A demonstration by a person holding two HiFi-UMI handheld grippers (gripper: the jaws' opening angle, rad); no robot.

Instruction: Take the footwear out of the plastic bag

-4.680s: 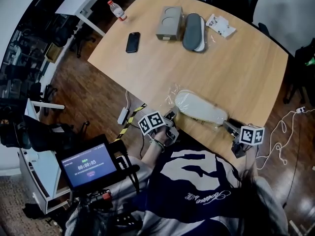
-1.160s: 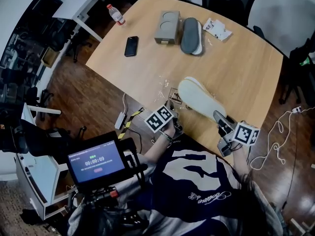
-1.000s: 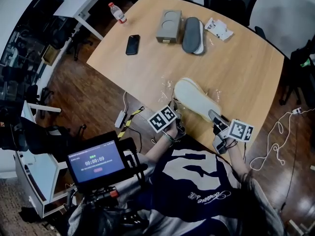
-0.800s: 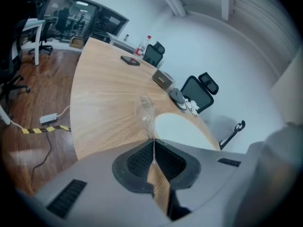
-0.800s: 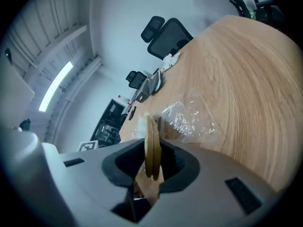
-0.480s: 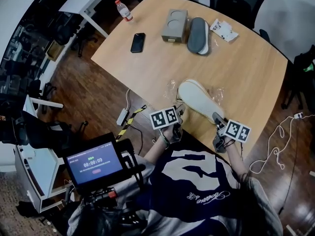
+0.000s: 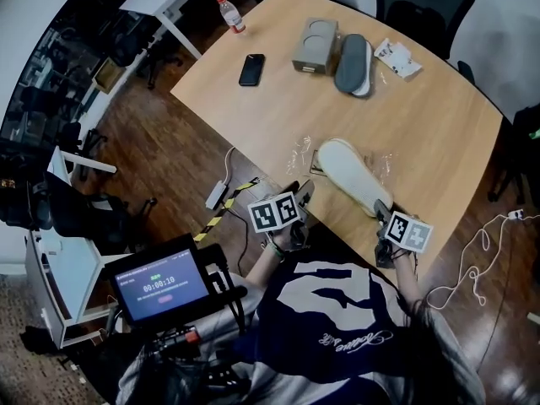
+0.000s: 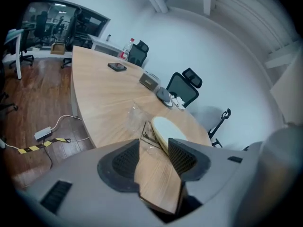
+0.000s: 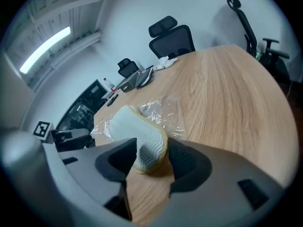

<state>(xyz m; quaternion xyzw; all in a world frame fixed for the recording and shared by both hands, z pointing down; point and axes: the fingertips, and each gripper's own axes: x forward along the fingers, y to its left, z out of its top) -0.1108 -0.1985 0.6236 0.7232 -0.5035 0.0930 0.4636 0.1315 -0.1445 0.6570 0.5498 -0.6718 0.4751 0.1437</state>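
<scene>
Status: both grippers are open, and the jaws on both have just been opening.

Left gripper (image 8: 154,143): there's nothing between the jaws but bare table (image 7: 430,116). It points at the near-left edge of the plastic bag (image 8: 137,115), with the printed card (image 8: 147,134) just ahead of the tips. My read is that this spot suits anchoring the film while the other side draws the shoe, and with the jaws apart it anchors nothing now.

Right gripper (image 9: 152,148): the near end of the white slipper (image 9: 137,131) sits between the jaws, sole up, but the pads aren't clamping it. The slipper rests on the table under its own weight, so this looks like a set-down rather than a carry.

Slipper position: near edge of the table, right of centre, lying diagonally with its far end pointing left. The bag is crumpled flat under and beside that far end. The slipper looks out of the bag. I can't tell if the far tip is still under film.

Dark slipper (image 7: 353,62): far side, beside a grey box (image 7: 315,45) and well apart from the bag, probably the mate.

Risk: the film may cling to the ribbed sole if the slipper is lifted again.
</scene>
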